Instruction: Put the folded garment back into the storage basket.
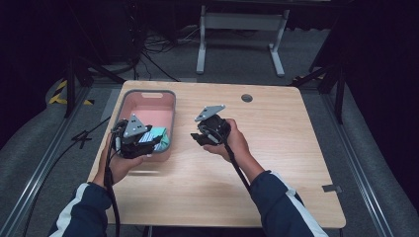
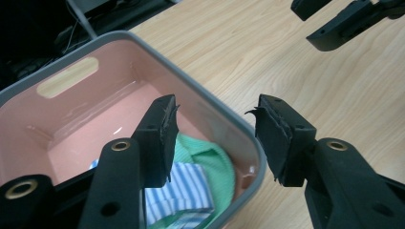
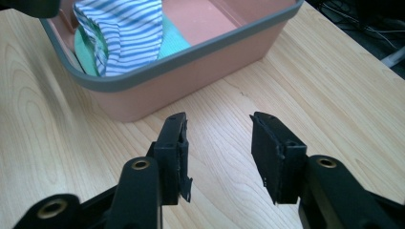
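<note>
1. Folded cloth (image 3: pixel 126 33), blue-white striped on top of a green piece, lies inside pink bin (image 1: pixel 148 101) at the bin's near end; in the right gripper view it sits upper left of frame, in the left gripper view lower centre, partly hidden by a jaw
2. Pink bin has a grey rim and a slot handle at its far wall; stands on the wooden table (image 1: pixel 276 163) left of centre in the high view, far half of the bin bare
3. Left gripper (image 2: pixel 217 138) hovers over the bin's near corner; jaws apart, nothing between the pads, cloth below and not touched; frayed pad edges visible
4. Left gripper in the high view is at centre left, held by the left hand (image 1: pixel 121 165), covering part of the bin's near rim
5. Right gripper (image 3: pixel 217 152) over bare table just beside the bin's side wall; jaws apart, nothing clamped
6. Right hand (image 1: pixel 234 143) holds it near frame centre in the high view, clear of the bin
7. Small round grommet (image 1: pixel 247 98) in the table top, upper centre, well apart from both grippers
</note>
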Motion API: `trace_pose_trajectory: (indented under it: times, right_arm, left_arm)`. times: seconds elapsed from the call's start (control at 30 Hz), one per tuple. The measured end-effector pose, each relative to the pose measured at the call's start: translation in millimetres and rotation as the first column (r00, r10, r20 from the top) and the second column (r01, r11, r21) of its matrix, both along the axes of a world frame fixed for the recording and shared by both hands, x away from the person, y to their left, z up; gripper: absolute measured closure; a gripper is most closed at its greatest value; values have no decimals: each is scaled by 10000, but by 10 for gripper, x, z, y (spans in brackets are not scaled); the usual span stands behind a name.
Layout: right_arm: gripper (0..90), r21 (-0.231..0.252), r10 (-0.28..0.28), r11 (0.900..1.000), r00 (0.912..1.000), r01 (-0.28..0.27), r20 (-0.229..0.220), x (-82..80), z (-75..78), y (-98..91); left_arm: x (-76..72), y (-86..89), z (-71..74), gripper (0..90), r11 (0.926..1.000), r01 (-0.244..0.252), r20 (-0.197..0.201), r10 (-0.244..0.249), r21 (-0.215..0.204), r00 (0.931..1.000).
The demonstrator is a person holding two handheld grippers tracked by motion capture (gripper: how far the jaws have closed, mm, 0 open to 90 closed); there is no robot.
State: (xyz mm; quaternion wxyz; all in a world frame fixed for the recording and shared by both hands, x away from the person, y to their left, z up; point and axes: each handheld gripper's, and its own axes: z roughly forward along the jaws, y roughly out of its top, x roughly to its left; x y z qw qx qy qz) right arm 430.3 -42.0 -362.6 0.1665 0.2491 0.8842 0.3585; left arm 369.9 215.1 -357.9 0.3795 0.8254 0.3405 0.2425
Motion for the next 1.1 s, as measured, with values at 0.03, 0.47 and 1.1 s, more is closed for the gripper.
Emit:
trace_pose_trajectory:
  times: [0.03,0.47,1.1]
  right_arm:
    - [566,0,0,10000,10000,0,0,0,0,0]
    - [486,-392,-279,9988,9991,291,325,-103,18,-211]
    - [367,-583,-610,9963,9968,639,508,-241,-31,-624]
  left_arm:
    - [0,0,0,497,10000,0,0,0,0,10000]
    - [-101,-223,-31,474,9977,676,98,-677,107,9977]
    - [-191,-530,-268,399,9872,1492,-250,-1480,561,9887]
